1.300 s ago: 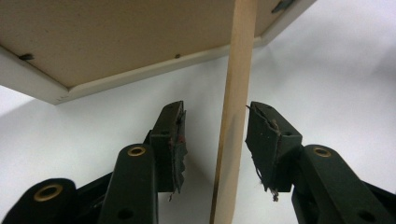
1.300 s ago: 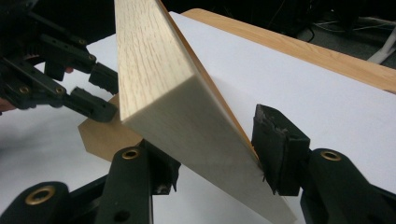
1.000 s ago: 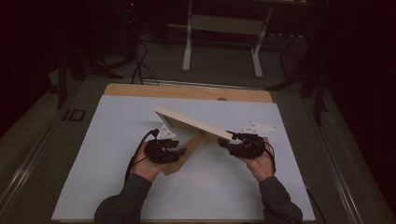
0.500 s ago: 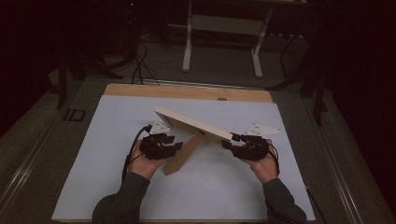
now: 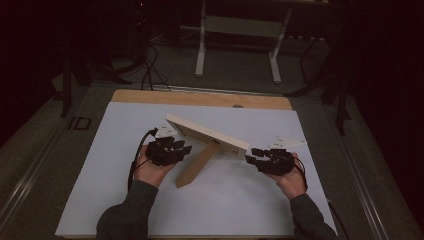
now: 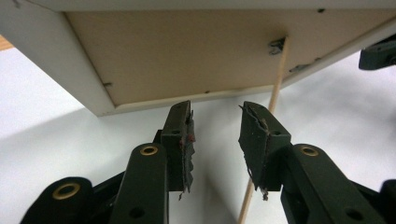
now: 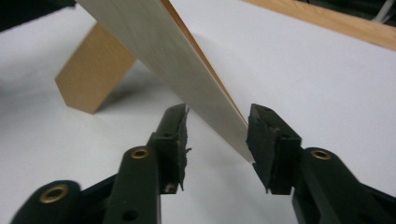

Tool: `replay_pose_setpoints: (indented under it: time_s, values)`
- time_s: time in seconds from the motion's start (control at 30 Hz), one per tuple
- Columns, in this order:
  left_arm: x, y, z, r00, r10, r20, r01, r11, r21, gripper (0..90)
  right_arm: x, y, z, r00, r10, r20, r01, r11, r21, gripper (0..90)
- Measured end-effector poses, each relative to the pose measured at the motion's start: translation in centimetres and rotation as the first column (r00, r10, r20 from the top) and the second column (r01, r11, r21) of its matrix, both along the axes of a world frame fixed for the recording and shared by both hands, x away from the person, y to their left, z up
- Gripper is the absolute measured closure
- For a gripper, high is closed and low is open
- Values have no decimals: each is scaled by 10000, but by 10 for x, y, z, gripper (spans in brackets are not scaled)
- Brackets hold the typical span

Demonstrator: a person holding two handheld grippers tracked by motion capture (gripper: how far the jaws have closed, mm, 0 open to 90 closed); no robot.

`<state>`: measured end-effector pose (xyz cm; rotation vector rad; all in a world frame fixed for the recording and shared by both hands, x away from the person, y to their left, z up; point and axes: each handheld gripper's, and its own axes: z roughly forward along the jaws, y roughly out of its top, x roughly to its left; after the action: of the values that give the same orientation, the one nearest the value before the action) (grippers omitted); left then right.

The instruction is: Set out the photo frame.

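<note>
Standing the picture frame (image 5: 207,135) on its easel leg (image 5: 196,165) mid-counter (image 5: 250,210), left gripper (image 5: 170,148) and right gripper (image 5: 267,159) jaws open, I judge release done; next, withdraw without nudging it.

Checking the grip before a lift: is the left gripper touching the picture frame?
Apart. In the left gripper view the left gripper stands open, with white table showing between its jaw tips and the picture frame edge.

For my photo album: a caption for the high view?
Two open claws flank a standing picture frame on a white table.
</note>
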<state>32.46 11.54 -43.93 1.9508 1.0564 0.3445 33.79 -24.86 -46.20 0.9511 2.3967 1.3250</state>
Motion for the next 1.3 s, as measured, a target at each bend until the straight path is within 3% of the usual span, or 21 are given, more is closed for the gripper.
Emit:
replay_pose_setpoints:
  time_s: [0.27, 0.37, 0.5, 0.77, 1.3]
  values:
    - [5, 2, 2, 9998, 169, 38, -170, 9997, 152, 701, 7, -11, -4, 9988, -457, -187, 456, 9990, -31, 727]
    - [7, 3, 1, 9997, 244, 44, -244, 9997, 95, 726, 12, -12, -4, 9973, -720, -157, 720, 9974, 2, 825]
    - [10, 0, 1, 9995, 299, 72, -301, 9993, 204, 758, 18, -8, -7, 9947, -1014, -176, 1013, 9948, -61, 891]
    - [15, -7, 3, 9985, 409, 366, -422, 9985, 357, 900, 28, 2, -13, 9925, -1192, -287, 1191, 9929, -62, 899]
    - [23, -15, 9, 9968, 662, 438, -666, 9978, 74, 900, 38, 18, -3, 9940, -1060, -280, 1071, 9934, 400, 900]
